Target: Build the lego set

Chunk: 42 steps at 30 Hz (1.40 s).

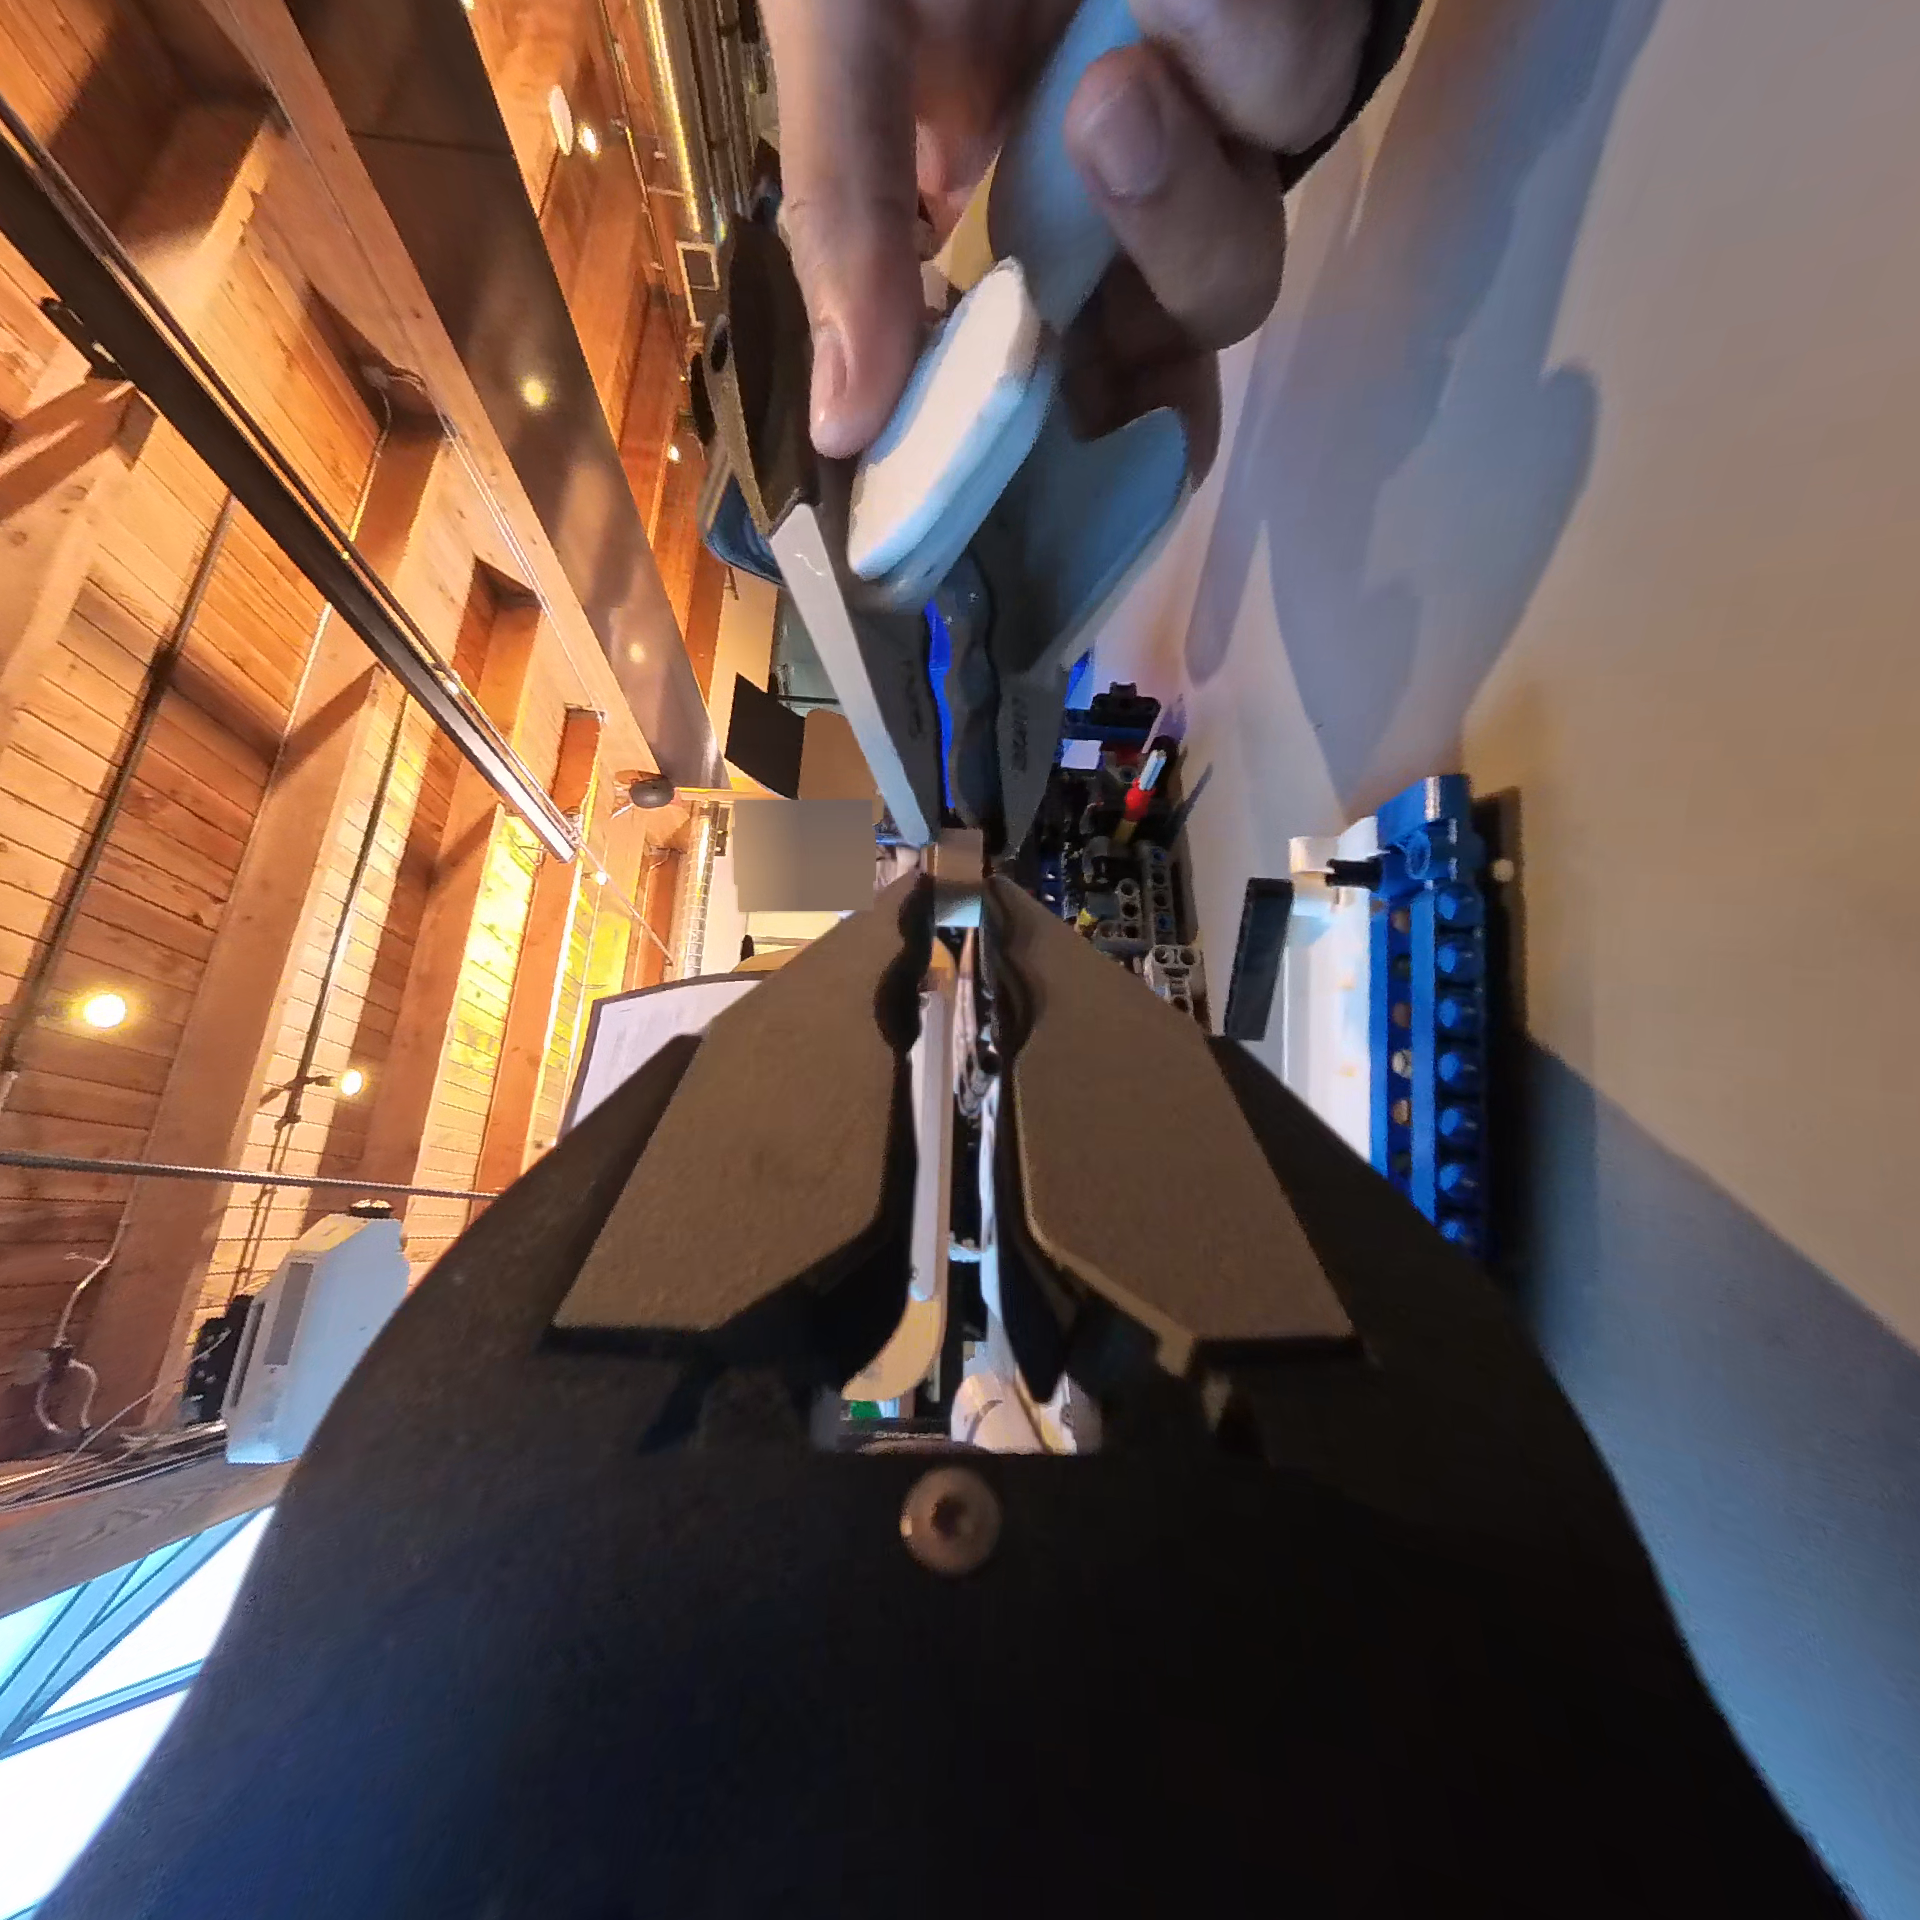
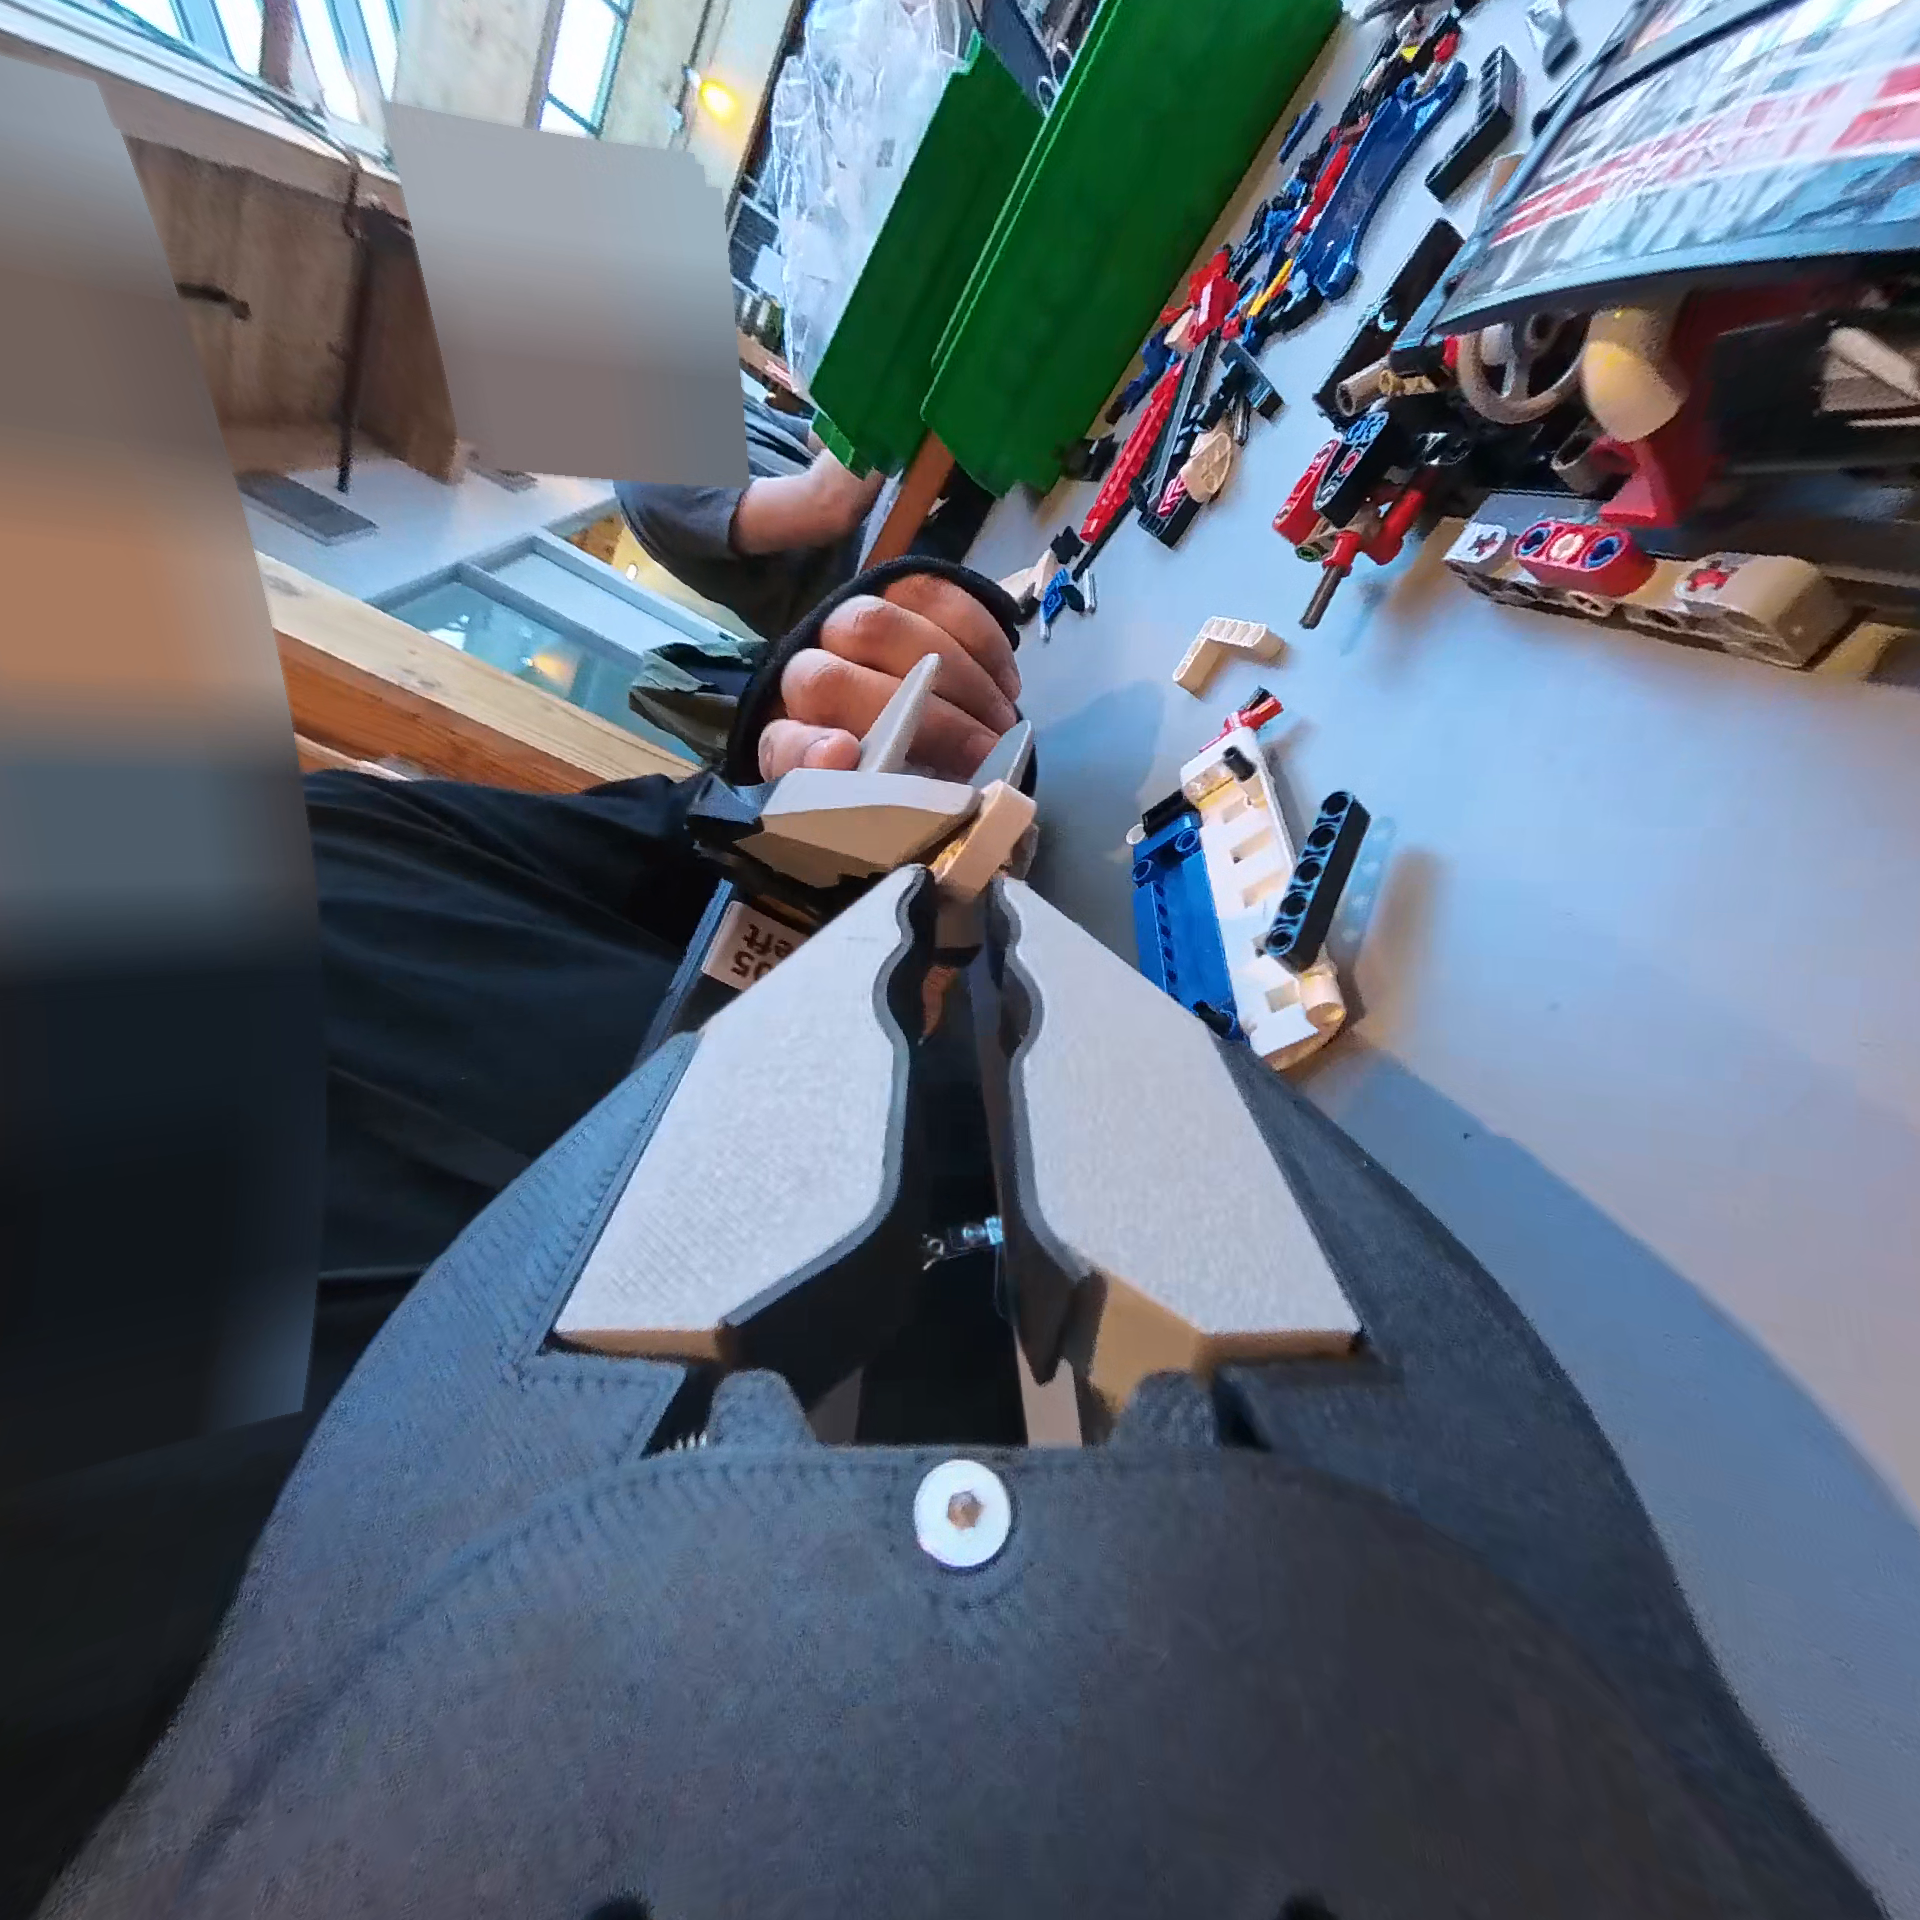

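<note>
Both grippers meet tip to tip in the air above the grey table (image 2: 1579,831). A small tan lego piece (image 2: 992,826) sits between them. My right gripper (image 2: 954,883) is shut on one end of it. My left gripper (image 1: 958,902) is shut on the piece (image 1: 958,883) from the opposite side, and the right gripper reaches in from above in that view. A blue, white and black sub-assembly (image 2: 1236,914) lies on the table just right of the tips; its blue studded beam (image 1: 1429,1039) shows in the left wrist view.
A white L-shaped beam (image 2: 1226,649) lies beyond the sub-assembly. Loose parts (image 2: 1247,312) spread toward green plates (image 2: 1049,249). A red and black partly built model (image 2: 1662,436) sits under an instruction booklet (image 2: 1714,156). A person sits behind the table. Left and right tips are no more than a few centimetres apart.
</note>
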### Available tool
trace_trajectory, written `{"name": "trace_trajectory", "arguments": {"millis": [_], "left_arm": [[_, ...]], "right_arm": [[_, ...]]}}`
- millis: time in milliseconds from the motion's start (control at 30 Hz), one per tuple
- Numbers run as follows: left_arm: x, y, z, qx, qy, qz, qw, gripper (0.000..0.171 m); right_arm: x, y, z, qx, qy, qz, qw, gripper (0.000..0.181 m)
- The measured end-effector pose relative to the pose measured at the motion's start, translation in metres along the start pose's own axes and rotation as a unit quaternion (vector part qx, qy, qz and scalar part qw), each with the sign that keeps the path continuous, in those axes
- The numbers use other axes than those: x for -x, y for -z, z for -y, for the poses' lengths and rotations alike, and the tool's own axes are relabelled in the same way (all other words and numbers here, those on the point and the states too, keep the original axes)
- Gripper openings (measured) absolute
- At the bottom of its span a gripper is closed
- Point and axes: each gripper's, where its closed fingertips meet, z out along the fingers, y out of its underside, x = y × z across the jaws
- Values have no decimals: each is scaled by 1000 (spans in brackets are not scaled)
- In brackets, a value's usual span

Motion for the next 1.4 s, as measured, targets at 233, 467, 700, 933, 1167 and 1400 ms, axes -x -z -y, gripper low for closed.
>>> {"name": "trace_trajectory", "arguments": {"millis": [233,467,700,933,1167,1400], "left_arm": [[2,1,0,-2,-12,14,1000,5],[-2,2,-4,7,44,-17,999,10],[-27,10,-15,45,336,-221,914,30],[-37,11,5,9,495,-367,788,33],[-63,6,6,28,454,-381,805,18],[-64,6,8,42,464,-391,794,20]], "right_arm": [[0,-2,3,-12,-26,21,999,7],[-5,-2,4,-30,-39,17,999,5],[-23,1,-8,-15,-25,-51,998,5],[-40,1,-23,25,-33,-96,995,5],[-45,1,-29,38,-47,-98,993,5],[-46,0,-29,38,-49,-99,993,5]]}}
